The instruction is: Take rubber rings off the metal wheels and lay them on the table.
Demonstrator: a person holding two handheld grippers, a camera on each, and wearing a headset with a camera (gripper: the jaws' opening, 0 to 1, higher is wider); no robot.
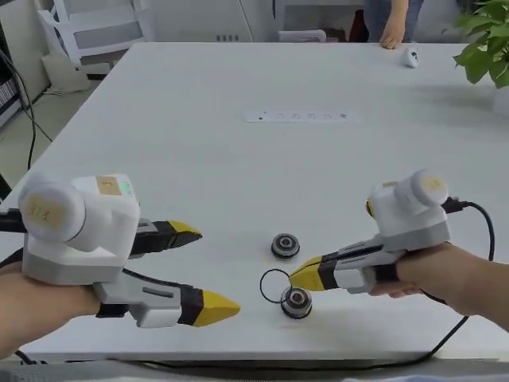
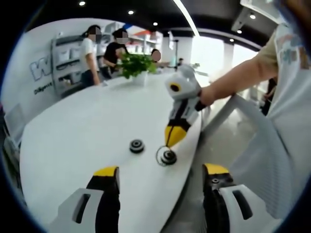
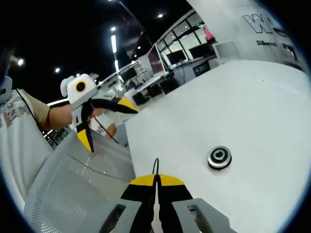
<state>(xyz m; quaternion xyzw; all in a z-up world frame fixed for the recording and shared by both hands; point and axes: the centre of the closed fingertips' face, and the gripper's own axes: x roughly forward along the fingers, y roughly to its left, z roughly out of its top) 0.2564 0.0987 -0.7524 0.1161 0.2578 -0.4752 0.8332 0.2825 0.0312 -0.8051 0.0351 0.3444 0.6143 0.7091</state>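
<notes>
The head view looks forward and down on the wide white worktop (image 1: 238,159) from above its near edge. The left gripper view faces along that edge from one side. The right gripper view faces along it from the opposite side, lower and nearer. All three share the worktop's near part.

This is an open-plan office. A large white meeting table (image 1: 238,159) has a socket strip (image 1: 302,117) set into its middle and a potted plant (image 1: 485,40) at its far right corner. Around it are shelves (image 2: 65,63), desks with monitors (image 3: 187,54) and a white wall with lettering (image 3: 265,22). People (image 2: 90,53) stand at the far end. Round spotlights (image 2: 130,12) dot the dark ceiling, and a mesh chair (image 3: 73,189) sits at the near edge.
</notes>
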